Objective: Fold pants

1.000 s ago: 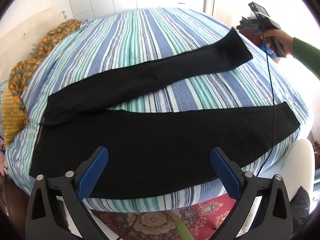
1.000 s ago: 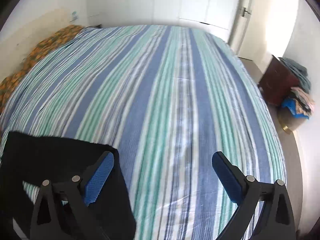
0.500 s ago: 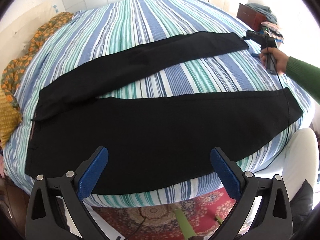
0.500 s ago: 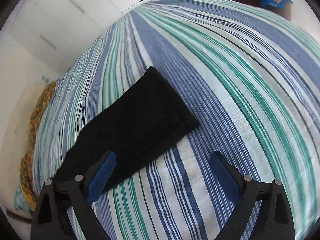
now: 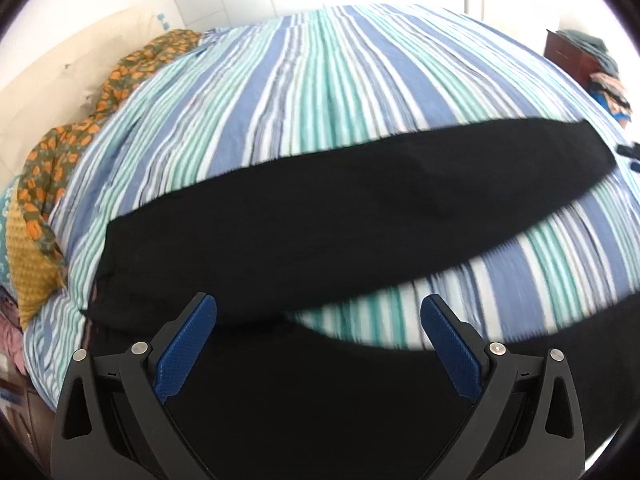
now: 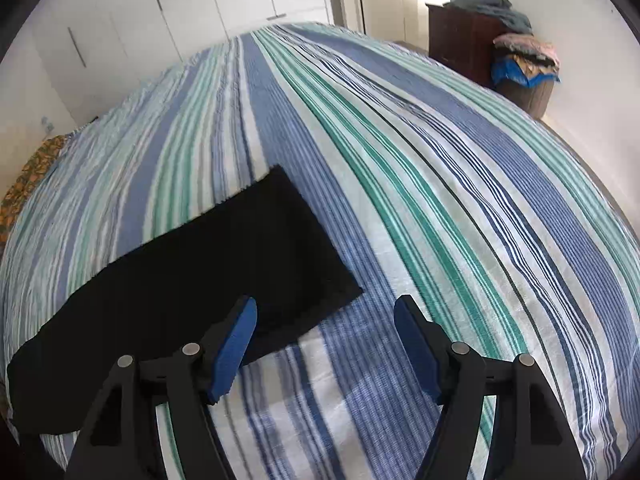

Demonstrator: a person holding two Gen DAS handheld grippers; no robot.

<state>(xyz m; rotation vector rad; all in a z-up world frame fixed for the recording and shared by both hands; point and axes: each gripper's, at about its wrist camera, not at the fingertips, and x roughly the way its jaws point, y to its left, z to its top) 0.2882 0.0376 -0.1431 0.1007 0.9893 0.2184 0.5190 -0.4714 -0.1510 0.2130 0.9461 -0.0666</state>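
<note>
Black pants [image 5: 320, 216] lie flat on the striped bedspread [image 5: 320, 80], legs spread in a V. My left gripper [image 5: 318, 316] is open and empty, low over the crotch area where the two legs meet. The far leg runs up to the right; the near leg fills the bottom of the left wrist view. My right gripper [image 6: 324, 320] is open and empty, just above the bed by the hem corner of the far leg [image 6: 240, 264], its left finger [image 6: 234, 344] over the cloth's edge. The right gripper's tip shows at the left wrist view's right edge [image 5: 630, 152].
An orange flowered cloth [image 5: 52, 168] and pillows lie along the bed's left side. A dark wooden cabinet [image 6: 460, 36] and a basket piled with clothes [image 6: 524, 72] stand beyond the bed's far right. White wardrobe doors [image 6: 200, 12] line the back wall.
My left gripper has moved forward and down toward the crotch of the pants. My right gripper has closed in on the far leg's hem and narrowed somewhat.
</note>
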